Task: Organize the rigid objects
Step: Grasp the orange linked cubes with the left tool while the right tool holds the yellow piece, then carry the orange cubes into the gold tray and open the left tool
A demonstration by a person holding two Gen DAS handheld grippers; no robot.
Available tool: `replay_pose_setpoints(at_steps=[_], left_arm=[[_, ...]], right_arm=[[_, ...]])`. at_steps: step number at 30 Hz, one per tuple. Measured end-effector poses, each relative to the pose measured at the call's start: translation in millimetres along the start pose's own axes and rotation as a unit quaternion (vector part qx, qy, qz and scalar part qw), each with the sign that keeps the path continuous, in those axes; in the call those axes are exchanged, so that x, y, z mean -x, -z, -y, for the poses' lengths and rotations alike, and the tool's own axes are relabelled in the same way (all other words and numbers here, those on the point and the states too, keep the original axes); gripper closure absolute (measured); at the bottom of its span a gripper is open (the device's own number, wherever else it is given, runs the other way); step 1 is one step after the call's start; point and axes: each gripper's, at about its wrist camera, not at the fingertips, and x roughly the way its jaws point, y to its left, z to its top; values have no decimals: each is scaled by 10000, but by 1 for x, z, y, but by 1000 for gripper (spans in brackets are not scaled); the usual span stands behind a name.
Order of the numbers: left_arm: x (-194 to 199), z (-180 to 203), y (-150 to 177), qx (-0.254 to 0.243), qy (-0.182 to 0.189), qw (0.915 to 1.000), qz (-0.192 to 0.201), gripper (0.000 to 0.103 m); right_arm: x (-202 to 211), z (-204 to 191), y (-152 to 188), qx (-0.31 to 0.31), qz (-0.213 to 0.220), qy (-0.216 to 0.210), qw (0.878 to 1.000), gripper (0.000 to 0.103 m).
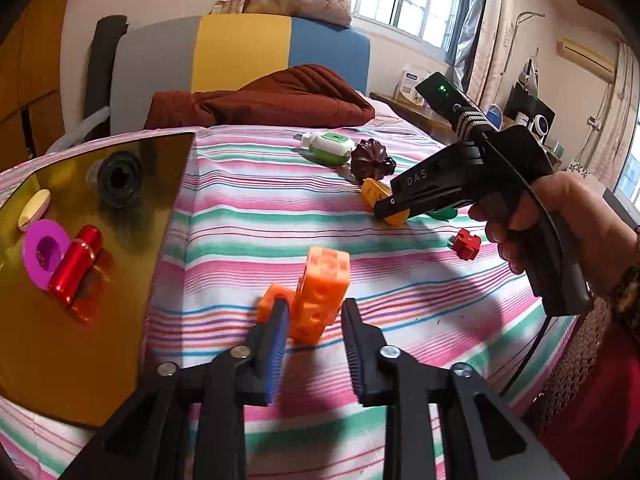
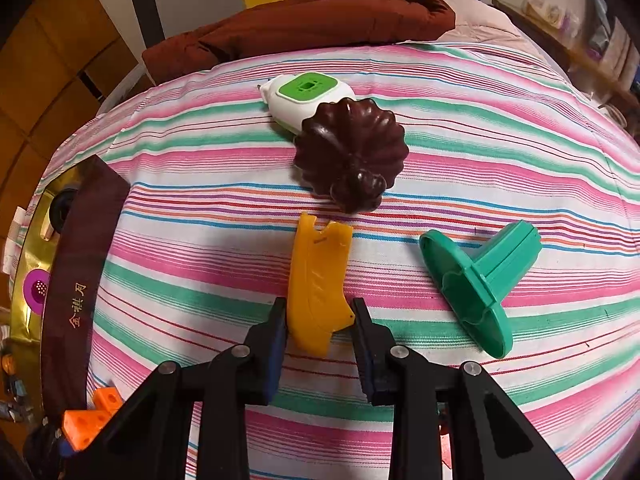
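Observation:
An orange stack of cube blocks (image 1: 322,288) stands on the striped bedsheet (image 1: 400,288) between the fingers of my left gripper (image 1: 315,303). That gripper is open: its right finger is clear of the stack, and its left finger lies against a small orange cube (image 1: 272,300) at the stack's side. My right gripper (image 2: 319,303) points steeply down and is shut on a flat yellow plastic piece (image 2: 320,280) lying on the sheet. The left wrist view shows the same gripper (image 1: 386,208) from the side, held by a person's hand (image 1: 560,216).
A gold tray (image 1: 80,340) at the left holds a red tube (image 1: 74,264), a magenta disc (image 1: 40,252), a black ring (image 1: 120,178) and a cream oval (image 1: 34,208). On the sheet lie a green-white device (image 2: 306,94), a dark brown fluted mould (image 2: 352,152), a green stand (image 2: 476,280) and a red block (image 1: 466,243).

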Motion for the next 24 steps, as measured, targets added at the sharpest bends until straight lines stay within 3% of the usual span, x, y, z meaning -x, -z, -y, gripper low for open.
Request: replay_pose_setpoints(at_steps=[8,10,11,24], left_arm=[[-10,7,-14,-122,-154,9998,14,68],[-13,5,-15,-103,-103,9999,-13,79],[-12,5,-13,-119,-137,9998,-1,79],[39,-4,-11,184,258,9985,436,80]], right_arm=[[-1,0,-1,-8,-6,-1,10000,72],[-1,0,-1,-5,-4,1,10000,72],[-1,0,-1,-8,-4,1,10000,72],[0,-2,0,35,25,46,10000,72]])
